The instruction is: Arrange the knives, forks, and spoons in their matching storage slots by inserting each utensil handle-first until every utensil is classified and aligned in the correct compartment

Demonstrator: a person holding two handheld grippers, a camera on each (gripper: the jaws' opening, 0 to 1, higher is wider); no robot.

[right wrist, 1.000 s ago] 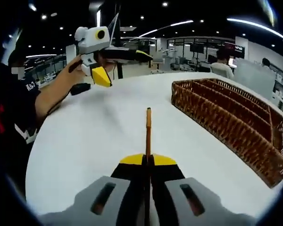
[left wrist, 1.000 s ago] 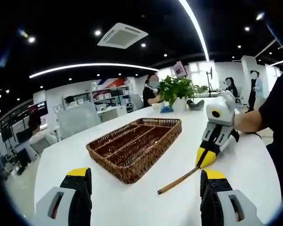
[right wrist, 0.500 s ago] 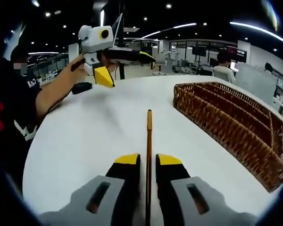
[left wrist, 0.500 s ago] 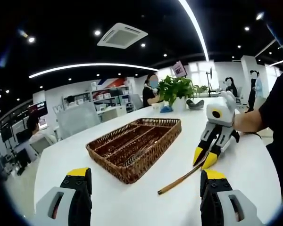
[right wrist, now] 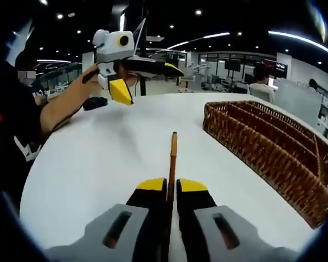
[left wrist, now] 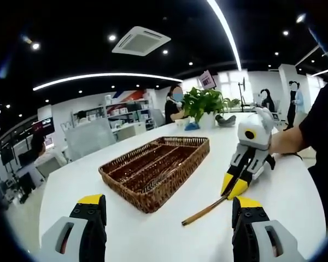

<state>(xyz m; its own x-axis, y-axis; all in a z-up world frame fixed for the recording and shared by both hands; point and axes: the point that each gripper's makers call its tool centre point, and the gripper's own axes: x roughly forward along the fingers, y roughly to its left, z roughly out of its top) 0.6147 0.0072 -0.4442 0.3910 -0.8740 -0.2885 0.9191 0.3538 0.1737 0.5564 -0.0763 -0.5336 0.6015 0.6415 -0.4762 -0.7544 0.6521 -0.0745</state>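
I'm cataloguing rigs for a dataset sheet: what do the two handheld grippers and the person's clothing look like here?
Both grippers share one design. The left gripper has grey moulded jaw bodies with slotted cut-outs, black inner faces and yellow tips. The right gripper looks the same; seen from the left gripper view it has a white housing above black jaws with yellow tips. The person wears a dark short sleeve with small white lettering.

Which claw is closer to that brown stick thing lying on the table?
The right claw: its jaws sit on either side of the brown-handled utensil. The left claw is held open, apart from it, with the utensil's tip in front of its right jaw.
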